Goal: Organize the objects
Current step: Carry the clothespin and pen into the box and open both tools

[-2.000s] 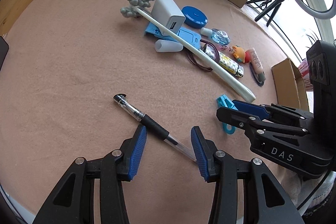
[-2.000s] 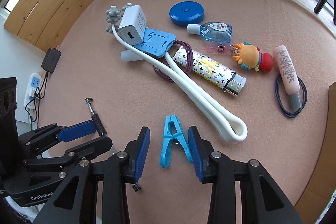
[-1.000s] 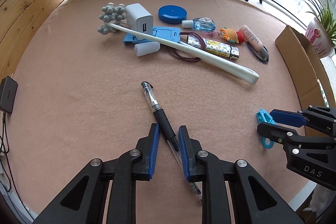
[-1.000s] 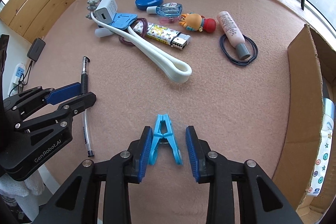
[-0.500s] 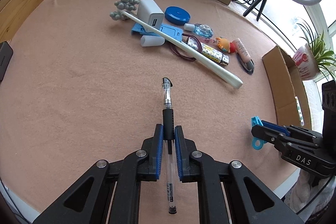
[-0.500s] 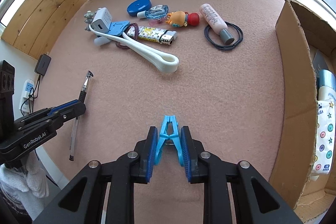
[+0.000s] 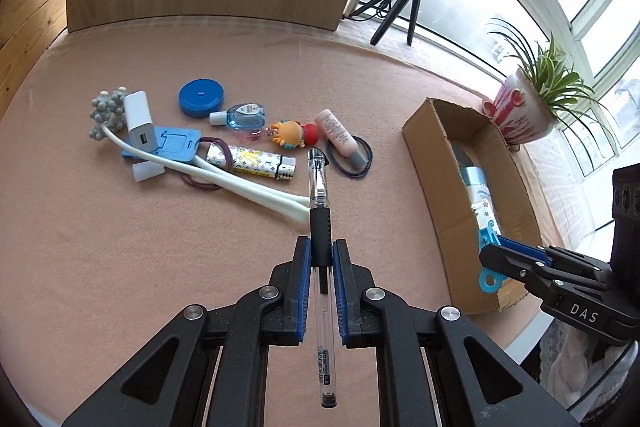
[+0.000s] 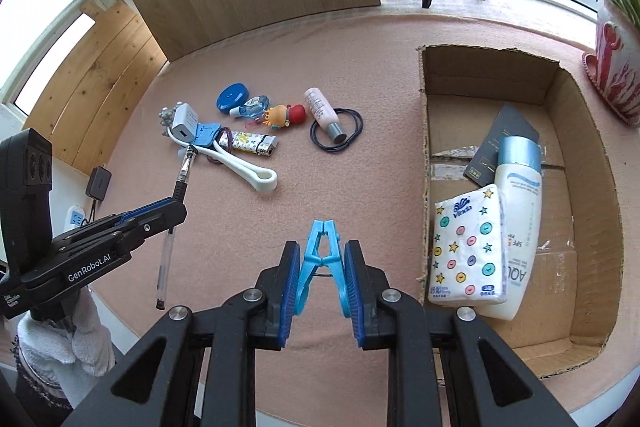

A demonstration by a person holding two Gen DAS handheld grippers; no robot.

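Note:
My left gripper (image 7: pixel 321 255) is shut on a clear pen with a black grip (image 7: pixel 319 195) and holds it lifted above the pink table cloth (image 7: pixel 120 247); the pen also shows in the right wrist view (image 8: pixel 181 179). My right gripper (image 8: pixel 322 259) is shut on a blue clothes peg (image 8: pixel 322 247), lifted just left of the open cardboard box (image 8: pixel 424 187). The peg also shows in the left wrist view (image 7: pixel 489 259), at the box's near end (image 7: pixel 436 195).
A cluster lies at the back left: blue round case (image 7: pixel 201 97), white charger (image 7: pixel 138 121), blue stand (image 7: pixel 176 145), white massager (image 7: pixel 256 193), lighter (image 7: pixel 262 163), small bottle (image 7: pixel 240 115), toy (image 7: pixel 294 134), pink tube (image 7: pixel 340 139) on hair ties. The box holds tissues (image 8: pixel 468 247) and a lotion bottle (image 8: pixel 520 195). A plant pot (image 7: pixel 520 115) stands behind.
Both grippers closed on their objects and lifted them off the cloth. Both views swung right and rose, bringing the cardboard box into full view.

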